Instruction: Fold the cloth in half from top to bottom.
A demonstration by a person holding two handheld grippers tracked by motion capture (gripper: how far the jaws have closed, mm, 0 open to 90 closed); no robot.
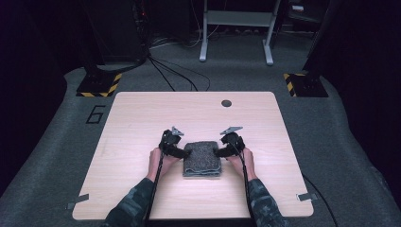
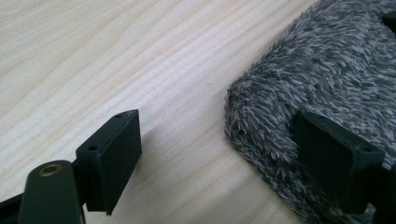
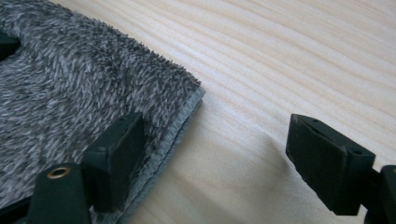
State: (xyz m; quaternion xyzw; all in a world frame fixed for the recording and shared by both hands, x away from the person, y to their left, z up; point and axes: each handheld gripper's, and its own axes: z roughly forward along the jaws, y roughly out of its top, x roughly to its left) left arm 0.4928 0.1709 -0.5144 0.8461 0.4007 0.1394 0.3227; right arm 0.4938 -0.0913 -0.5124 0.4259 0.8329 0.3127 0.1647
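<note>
A: What is hidden or cut off?

B: In the high view the person's forearms are cut off by the bottom edge of the frame, and the room's left and right margins are too dark to read. The folded grey towel (image 1: 202,159) lies at lower centre of the frame; how many layers it has cannot be told. In the left gripper view the towel (image 2: 322,84) runs off the right edge; in the right gripper view it (image 3: 70,93) runs off the left edge.

A: What is the state of the grippers?

B: The left gripper (image 1: 182,153) sits at the towel's left edge, jaws spread wide. In its own view one jaw rests over the pile, the other stands over bare wood; nothing is clamped. The right gripper (image 1: 220,152) sits at the towel's right edge, likewise spread. In its view one jaw lies on the towel beside the stitched hem, the other over bare wood. Both are released.

A: And the surface and the room?

B: A light wooden table (image 1: 142,118) stands on grey carpet. A dark round grommet (image 1: 226,103) sits near its far edge. Hazard-striped bases (image 1: 99,85) occupy upper left and upper right; a grey frame (image 1: 236,19) stands at top centre.
</note>
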